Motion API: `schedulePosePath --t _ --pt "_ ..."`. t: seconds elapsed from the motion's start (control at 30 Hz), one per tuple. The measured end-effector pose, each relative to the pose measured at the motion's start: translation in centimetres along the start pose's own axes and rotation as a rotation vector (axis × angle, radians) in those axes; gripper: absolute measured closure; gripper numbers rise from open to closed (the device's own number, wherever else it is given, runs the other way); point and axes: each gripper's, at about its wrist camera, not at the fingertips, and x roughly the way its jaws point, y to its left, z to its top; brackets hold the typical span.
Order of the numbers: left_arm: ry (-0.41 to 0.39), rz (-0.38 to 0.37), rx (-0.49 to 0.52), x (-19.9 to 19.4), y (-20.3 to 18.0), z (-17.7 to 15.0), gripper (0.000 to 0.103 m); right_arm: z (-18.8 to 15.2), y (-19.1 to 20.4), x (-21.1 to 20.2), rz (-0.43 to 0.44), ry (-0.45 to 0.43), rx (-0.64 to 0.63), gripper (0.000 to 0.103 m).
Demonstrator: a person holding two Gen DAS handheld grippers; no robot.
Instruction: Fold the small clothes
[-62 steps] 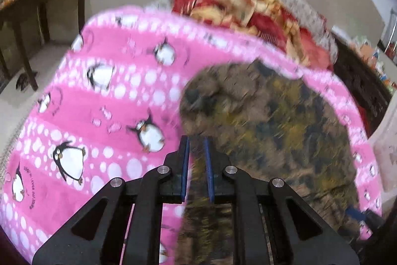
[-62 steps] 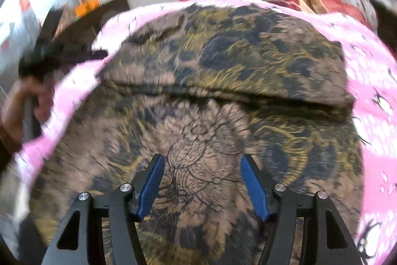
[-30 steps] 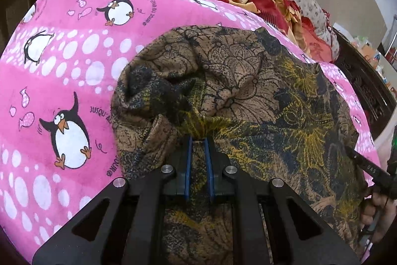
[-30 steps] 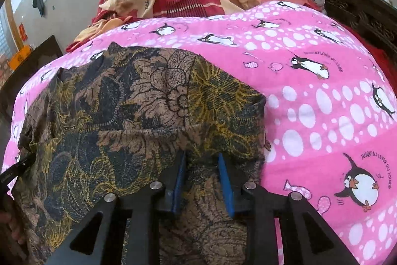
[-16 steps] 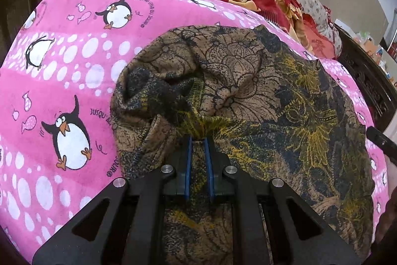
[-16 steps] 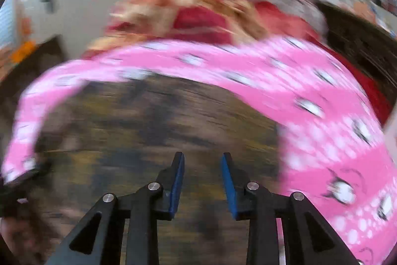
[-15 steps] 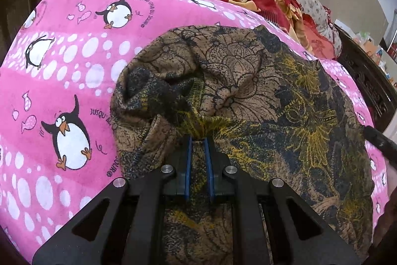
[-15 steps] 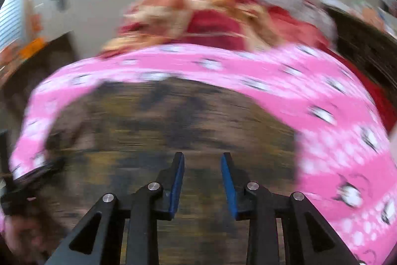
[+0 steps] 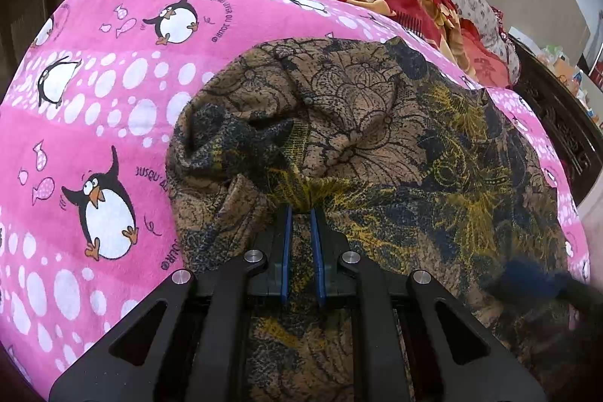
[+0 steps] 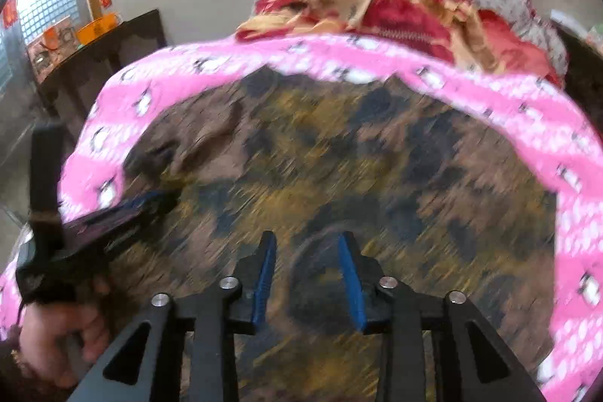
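Left tongs (image 9: pixel 300 213) pinching brown patterned garment (image 9: pixel 395 138)

- The right wrist view smears the brown floral garment (image 10: pixel 339 153) and penguin blanket (image 10: pixel 565 153).
- The right gripper (image 9: pixel 535 283) is a blur at the left wrist view's edge.
- The garment's near edge lies hidden beneath the left gripper (image 9: pixel 300 213).

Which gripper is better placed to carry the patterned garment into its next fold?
Left. The left gripper is shut on the patterned garment; the right gripper has just been opening, empty.
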Motion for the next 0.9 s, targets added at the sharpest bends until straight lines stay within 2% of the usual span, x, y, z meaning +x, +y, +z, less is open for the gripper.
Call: schedulePosePath --t 0.03,0.07,0.1,0.17,0.23,0.3,0.33,0.37,0.4,0.5,0.57,0.63,0.67,0.73,0.77,0.8,0.9 --pt "0.0 -0.002 -0.002 0.0 0.0 0.0 0.094 -1.1 0.3 1.7 -0.006 0.079 -0.006 0.065" --pt "-0.001 -0.005 -0.003 0.0 0.1 0.0 0.094 -1.8 0.4 2.5 -0.02 0.096 -0.023 0.065" --pt "-0.001 -0.011 -0.007 0.0 0.2 0.0 0.094 -2.1 0.5 1.7 -0.026 0.041 -0.036 0.065" --pt "-0.001 -0.015 -0.011 0.0 0.2 0.0 0.094 -1.9 0.4 0.4 -0.03 0.078 -0.004 0.065" --pt "0.0 -0.001 0.0 0.1 0.1 0.1 0.093 -2.2 -0.3 -2.1 -0.021 0.036 0.015 0.065" --pt "0.017 0.028 0.031 0.0 -0.5 0.3 0.093 -3.1 -1.7 -2.9 -0.08 0.032 -0.01 0.058" --pt "0.043 0.051 0.056 -0.4 -1.0 0.5 0.093 -3.9 -2.7 -2.1 -0.121 0.087 -0.024 0.055" --pt "0.058 0.065 0.066 -0.9 -1.3 0.8 0.093 -4.7 -4.3 -1.3 -0.086 0.168 -0.006 0.055" --pt "0.046 0.062 0.062 -2.3 -1.6 1.0 0.093 -4.8 -5.3 -2.4 -0.051 0.139 0.041 0.055" --pt "-0.023 -0.03 0.055 -6.3 -2.6 0.2 0.093 -4.2 -7.0 -6.3 -0.101 0.064 0.08 0.055" --pt "-0.004 -0.082 0.071 -6.9 -3.6 -1.3 0.093 -4.0 -7.8 -7.8 -0.094 0.009 0.066 0.055" --pt "0.061 -0.057 0.134 -5.2 -4.4 -3.7 0.093 -4.1 -8.9 -7.2 -0.089 0.017 0.084 0.055" --pt "0.126 -0.029 0.142 -3.5 -4.2 -4.8 0.092 -4.6 -9.6 -6.3 -0.085 0.033 0.096 0.055" --pt "0.074 -0.059 0.131 -4.0 -3.7 -5.1 0.091 -6.2 -10.2 -4.0 -0.122 0.118 0.102 0.054" --pt "0.098 -0.081 0.101 -4.0 -3.2 -4.8 0.091 -6.7 -10.4 -3.2 -0.12 0.132 0.084 0.054" --pt "0.109 -0.096 0.079 -4.1 -2.7 -4.5 0.091 -7.1 -9.8 -3.8 -0.127 0.085 0.059 0.054" --pt "0.137 -0.099 0.083 -5.4 -1.9 -3.5 0.091 -7.1 -9.3 -5.3 -0.116 0.092 0.072 0.054"
